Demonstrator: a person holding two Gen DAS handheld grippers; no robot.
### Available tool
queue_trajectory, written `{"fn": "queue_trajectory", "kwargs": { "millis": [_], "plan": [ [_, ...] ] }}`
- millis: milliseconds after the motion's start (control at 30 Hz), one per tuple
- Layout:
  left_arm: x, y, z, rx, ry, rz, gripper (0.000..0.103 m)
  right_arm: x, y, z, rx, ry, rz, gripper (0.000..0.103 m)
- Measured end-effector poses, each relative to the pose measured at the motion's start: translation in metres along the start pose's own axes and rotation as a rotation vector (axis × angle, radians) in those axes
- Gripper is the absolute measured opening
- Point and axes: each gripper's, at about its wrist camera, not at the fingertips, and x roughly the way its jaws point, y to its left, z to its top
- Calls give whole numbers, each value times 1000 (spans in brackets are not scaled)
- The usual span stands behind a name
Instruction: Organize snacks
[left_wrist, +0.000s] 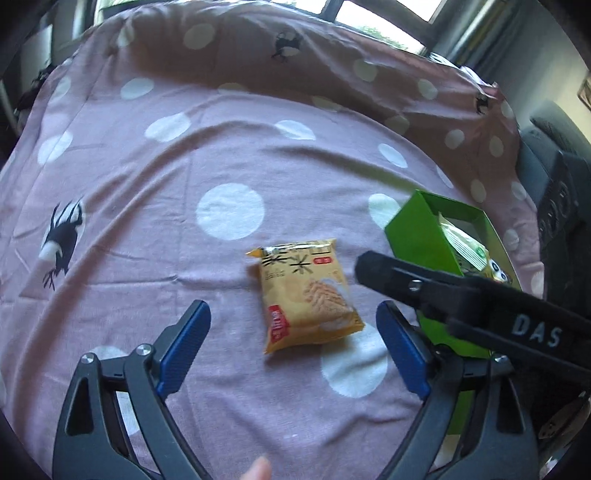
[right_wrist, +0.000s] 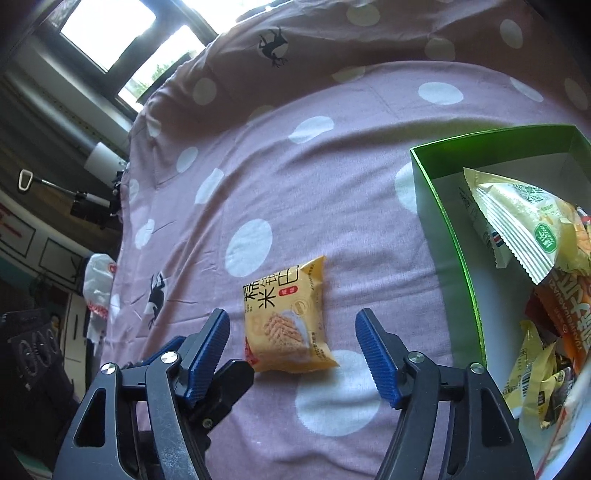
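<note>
Left wrist view: the left tongs (left_wrist: 293, 343) were spread wide, holding nothing, above a yellow snack packet (left_wrist: 304, 293) lying flat on the dotted pink bedsheet (left_wrist: 147, 177). A green box (left_wrist: 417, 232) stood just right of the packet, behind the right tongs (left_wrist: 373, 267).

Right wrist view: the right tongs (right_wrist: 291, 350) were spread, empty, either side of the packet (right_wrist: 284, 317). The box (right_wrist: 439, 214), right of the packet, held several snack bags (right_wrist: 524, 221).
</note>
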Motion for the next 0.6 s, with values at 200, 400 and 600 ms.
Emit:
{"fn": "queue_trajectory", "kwargs": {
  "millis": [200, 400, 600],
  "plan": [
    [8, 14, -3, -41, 27, 43, 96, 8, 8, -1, -37, -1, -77, 76],
    [21, 9, -3, -1, 29, 56, 76, 28, 14, 7, -77, 21, -105, 69],
    [35, 9, 1, -7, 63, -6, 52, 58, 18, 8, -102, 124, -90, 52]
  ]
}}
